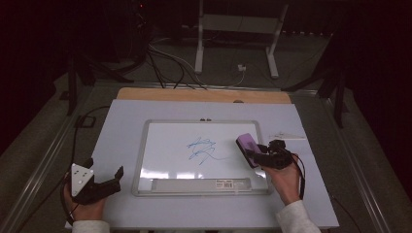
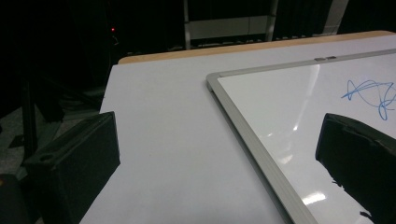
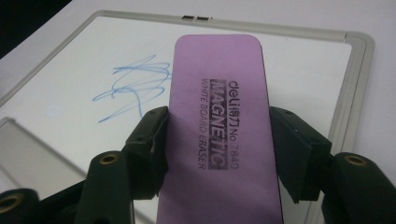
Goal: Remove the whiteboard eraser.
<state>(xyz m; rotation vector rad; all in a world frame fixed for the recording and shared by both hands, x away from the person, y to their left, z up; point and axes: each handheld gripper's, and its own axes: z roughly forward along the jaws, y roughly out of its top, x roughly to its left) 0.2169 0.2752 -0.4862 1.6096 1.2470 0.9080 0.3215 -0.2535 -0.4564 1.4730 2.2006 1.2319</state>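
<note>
Clearly, the purple magnetic whiteboard eraser [image 3: 219,140] is clamped across its width by the right gripper [image 1: 265,156], over the right part of the whiteboard [image 1: 145,145]. The blue scribble [image 1: 201,149] lies to the eraser's left, near the board's middle, and the eraser's long axis is aimed toward the board's far edge. The left gripper [image 1: 109,182], held wide and empty, is kept off the board's near left corner, farther from the scribble.

Dark room, dim light. Grey floor [image 1: 43,126] around the table [image 1: 121,126], which has a white top with a wooden edge [image 1: 204,94] at the far side. White stand [image 1: 233,29] behind, black cables [image 1: 165,65] on the floor, dark tripod legs [image 1: 80,73] left.
</note>
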